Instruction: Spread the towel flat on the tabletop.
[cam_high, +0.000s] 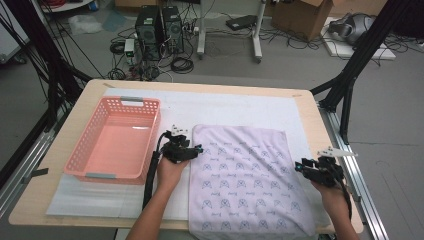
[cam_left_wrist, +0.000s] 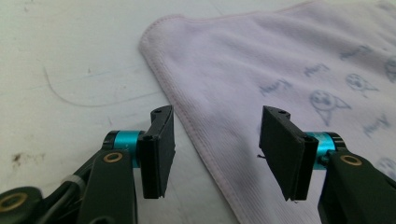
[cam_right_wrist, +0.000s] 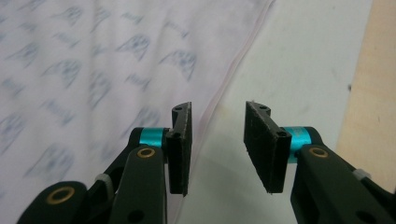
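A pale lilac towel (cam_high: 245, 175) with small blue prints lies flat on the white mat, running down to the table's near edge. My left gripper (cam_high: 196, 150) hovers at its left edge near the far left corner, jaws open; in the left gripper view the towel's hem (cam_left_wrist: 196, 135) passes between the pads with nothing gripped, left gripper (cam_left_wrist: 217, 149). My right gripper (cam_high: 301, 166) sits just off the towel's right edge, open. In the right gripper view the towel's edge (cam_right_wrist: 210, 112) runs under the gap, right gripper (cam_right_wrist: 217, 144), and nothing is held.
A pink plastic basket (cam_high: 90, 145), empty, stands on the mat to the left of the towel. The white mat (cam_high: 225, 107) covers most of the wooden table (cam_high: 305, 110). Beyond the table are computer towers, cables and a cardboard box on the floor.
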